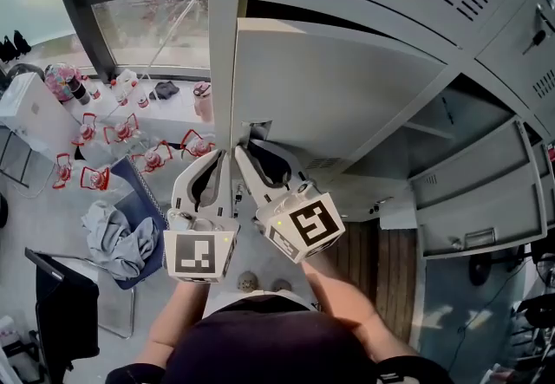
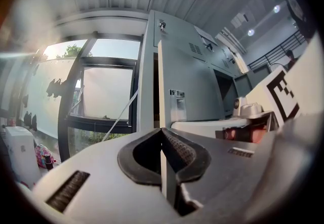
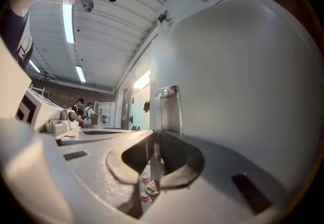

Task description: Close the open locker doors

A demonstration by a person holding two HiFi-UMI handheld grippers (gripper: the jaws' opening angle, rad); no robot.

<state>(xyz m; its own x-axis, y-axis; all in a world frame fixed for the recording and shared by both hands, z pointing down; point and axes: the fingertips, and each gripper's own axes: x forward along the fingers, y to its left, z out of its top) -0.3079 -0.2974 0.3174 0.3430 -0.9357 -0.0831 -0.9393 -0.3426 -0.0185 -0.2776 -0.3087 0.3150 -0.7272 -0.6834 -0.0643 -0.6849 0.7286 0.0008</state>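
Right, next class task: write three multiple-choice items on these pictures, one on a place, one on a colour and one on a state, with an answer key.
1. Where are the left gripper and right gripper aimed?
A. At the window sill
B. At the free edge of the nearest locker door
C. At the blue chair

2. What colour is that locker door?
A. Light grey
B. Red
C. Black

3. How does that door stand?
A. Fully shut
B. Lifted off its locker
C. Ajar

Key:
1 B: in both gripper views the door's edge runs straight between the jaws.
2 A: its whole face is pale grey.
3 C: a dark gap shows behind its top edge.
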